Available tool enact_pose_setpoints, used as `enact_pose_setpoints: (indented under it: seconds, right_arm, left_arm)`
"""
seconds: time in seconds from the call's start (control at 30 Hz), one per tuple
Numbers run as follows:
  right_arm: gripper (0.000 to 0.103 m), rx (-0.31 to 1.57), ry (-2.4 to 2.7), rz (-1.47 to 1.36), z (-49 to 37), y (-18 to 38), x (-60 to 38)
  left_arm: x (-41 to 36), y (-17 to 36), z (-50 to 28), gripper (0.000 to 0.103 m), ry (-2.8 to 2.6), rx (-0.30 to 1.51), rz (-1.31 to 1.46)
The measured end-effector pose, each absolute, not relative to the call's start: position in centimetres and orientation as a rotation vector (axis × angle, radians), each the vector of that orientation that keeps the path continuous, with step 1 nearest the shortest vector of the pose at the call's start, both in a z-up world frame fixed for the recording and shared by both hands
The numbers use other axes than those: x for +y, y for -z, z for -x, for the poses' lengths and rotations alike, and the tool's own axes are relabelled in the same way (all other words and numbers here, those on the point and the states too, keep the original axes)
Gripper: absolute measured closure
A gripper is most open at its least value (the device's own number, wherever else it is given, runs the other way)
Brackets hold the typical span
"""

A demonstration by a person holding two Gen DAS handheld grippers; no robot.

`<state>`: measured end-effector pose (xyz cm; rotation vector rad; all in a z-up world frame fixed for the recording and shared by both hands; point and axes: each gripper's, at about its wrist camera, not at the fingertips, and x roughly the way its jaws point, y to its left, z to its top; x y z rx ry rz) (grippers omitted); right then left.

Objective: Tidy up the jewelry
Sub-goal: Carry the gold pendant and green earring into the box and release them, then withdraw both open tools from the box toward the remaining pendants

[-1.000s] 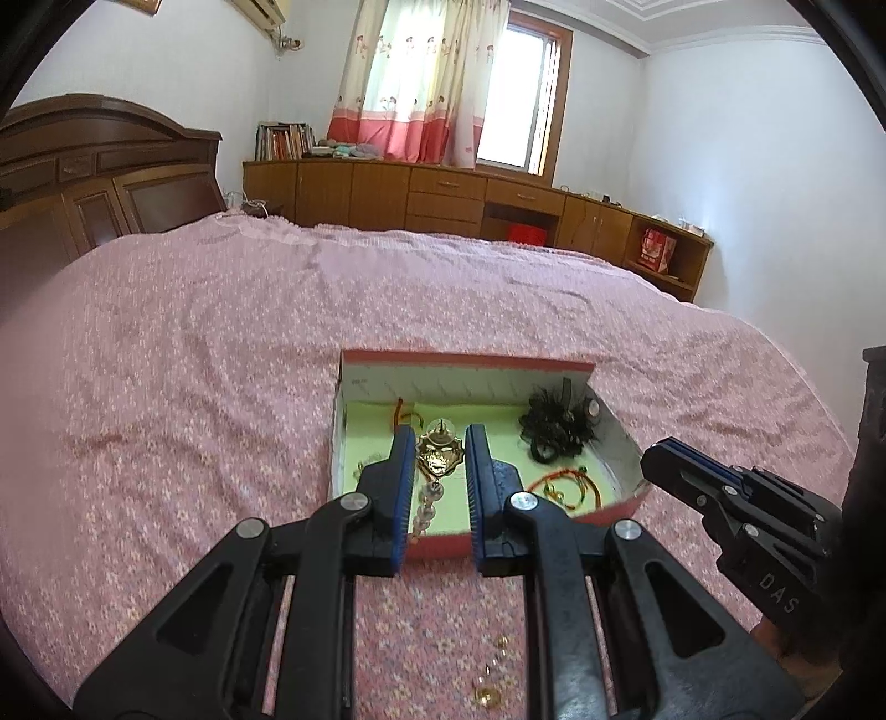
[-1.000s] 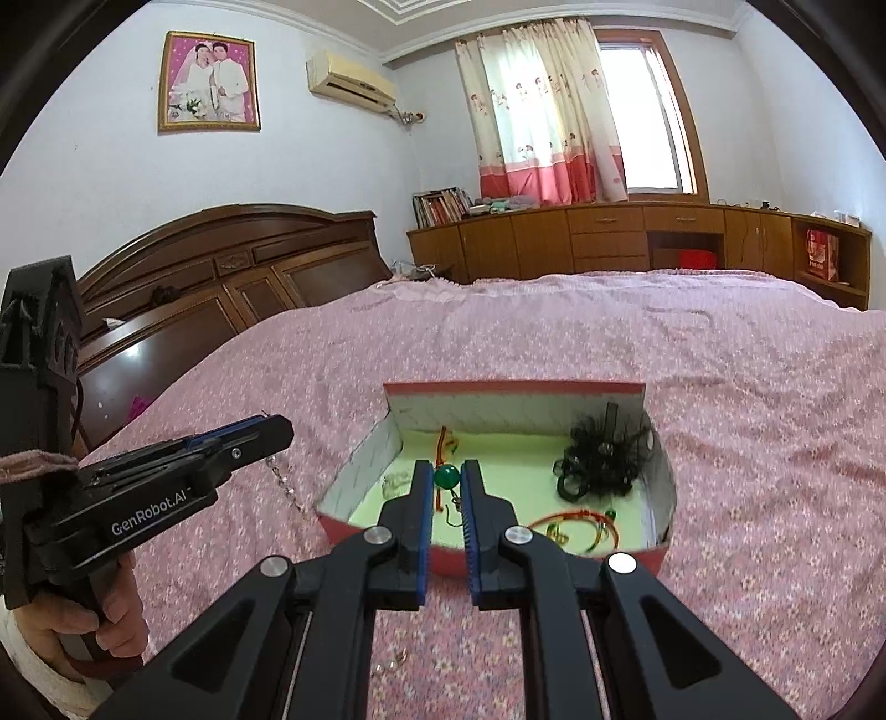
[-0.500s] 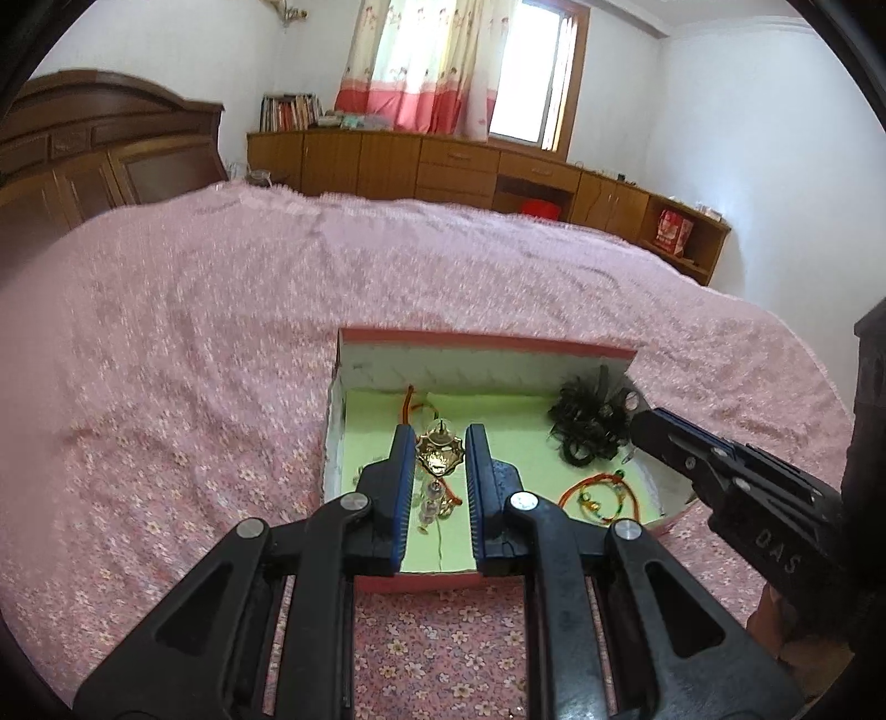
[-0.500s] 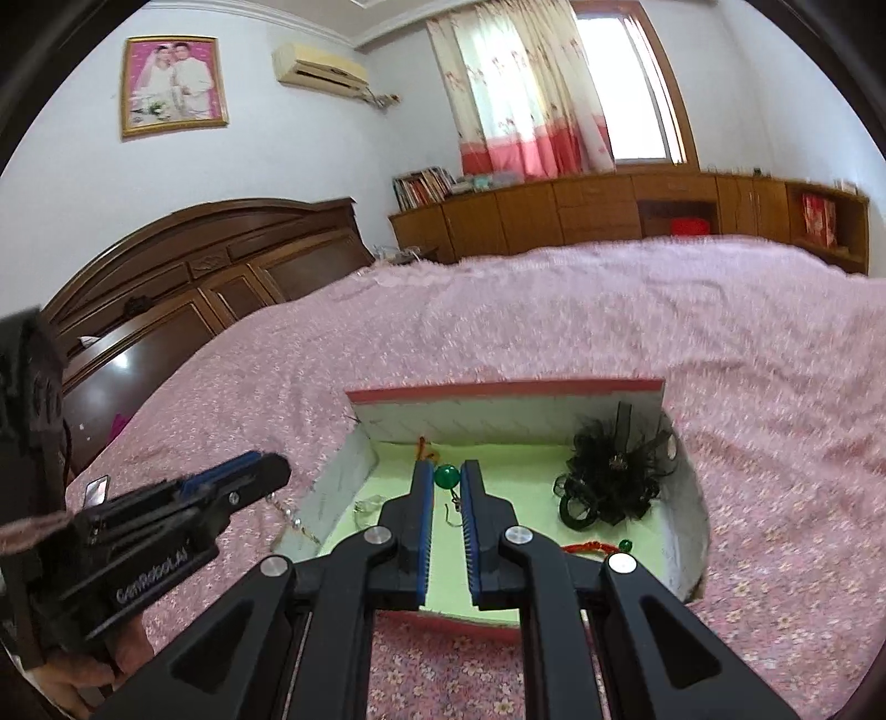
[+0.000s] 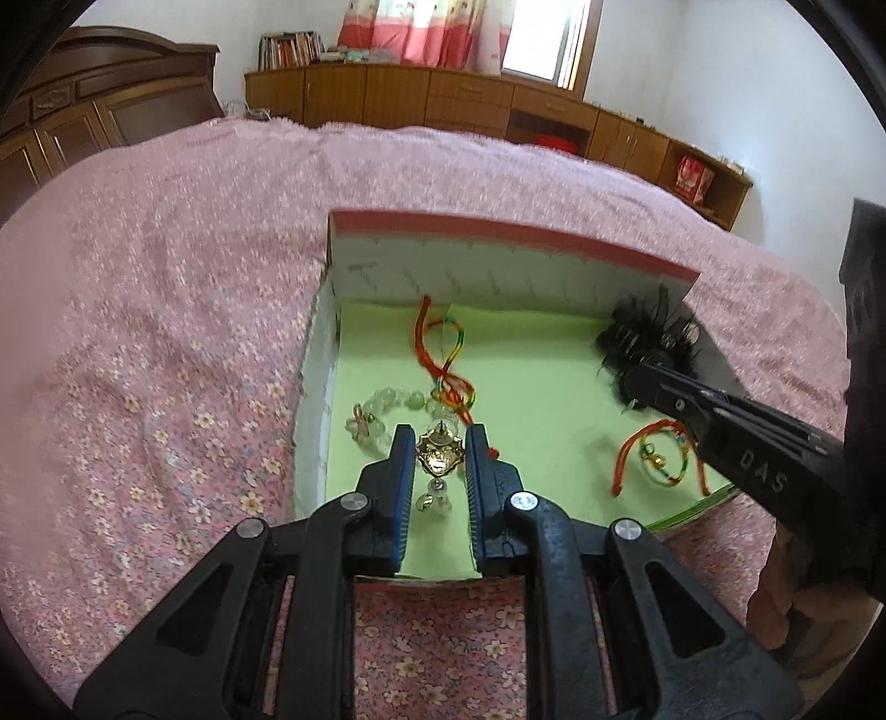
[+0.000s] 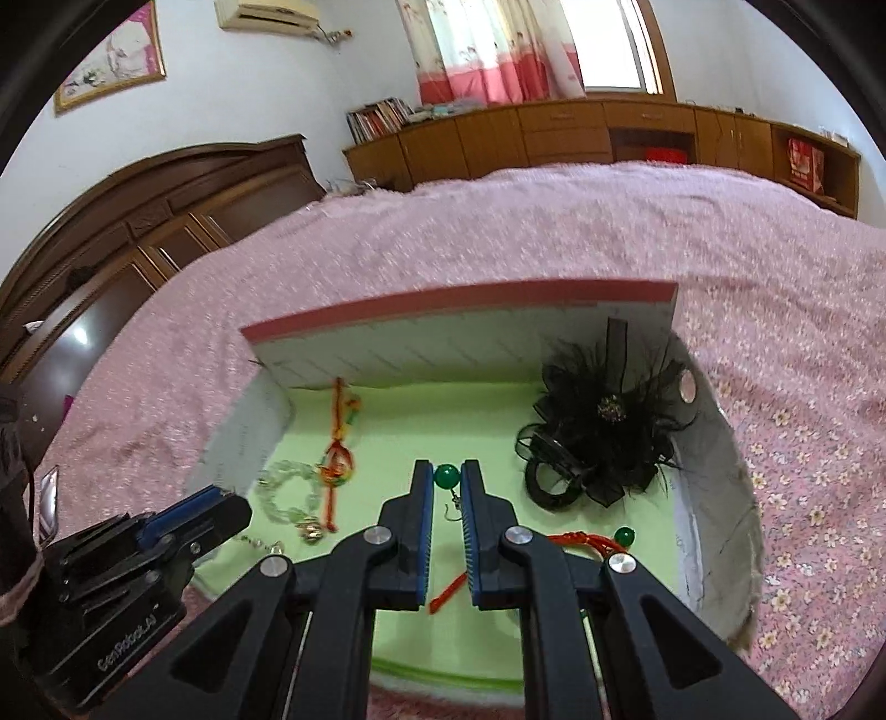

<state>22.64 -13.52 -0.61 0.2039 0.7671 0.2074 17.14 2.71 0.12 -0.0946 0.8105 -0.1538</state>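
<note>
On the bed (image 5: 166, 288), spread with a pink flowered cover, lies an open cardboard box (image 5: 498, 243) with a pink rim, white inner walls and a light green floor. It sits toward the near edge of the bed, well away from the dark wooden headboard (image 6: 138, 221) on the left. A low run of wooden cabinets (image 6: 581, 133) lines the far wall under a pink-and-white curtain (image 6: 487, 50).

In the box's far right corner rests a black feathered hair ornament (image 6: 603, 415). A red and multicoloured cord (image 5: 443, 360) trails from the far wall toward the middle of the floor, and a bracelet of pale translucent beads (image 5: 382, 410) lies beside its near end, close to the left wall. Near the right front corner lies an orange cord loop with small bells (image 5: 659, 454), and the right wrist view shows a green bead on a red cord (image 6: 624, 535) in that area.

The left gripper (image 5: 440, 448) hangs over the box's near left part, its jaws clenched on a gold ornate pendant (image 5: 439, 455) with small drops dangling below. The right gripper (image 6: 446, 479) is over the middle of the box, jaws grasping a green bead earring (image 6: 446, 477) whose hook hangs beneath the bead.
</note>
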Motion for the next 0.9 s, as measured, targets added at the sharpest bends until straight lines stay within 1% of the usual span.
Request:
enact_pose_setpoints:
  seconds: [0.33,0.53,0.6,0.67,0.9]
  right_arm:
    - [0.092,0.869,-0.155,-0.179,-24.6,2.7,-14.0]
    - [0.091,0.873,-0.165,-0.208,-24.6,3.1,-14.4]
    - [0.088,0.868,-0.174,-0.219,-24.5,2.9,-14.5]
    - [0.081,0.849,-0.186,-0.227,-24.2,2.4,-14.7]
    - [0.076,0.792,-0.207,-0.234,-22.6,0.1,-14.8]
  left_arm:
    - [1.9,0.5,-17.6,0.093,0.143,0.825,0.028]
    - [1.9,0.3,-17.6,0.092,0.151,0.825,0.045]
    - [1.9,0.2,-17.6,0.090,0.147,0.826,0.045]
    - [1.9,-0.1,-17.4,0.084,0.146,0.821,0.050]
    - [2.2,-1.9,-16.0,0.081,0.164,0.791,0.066]
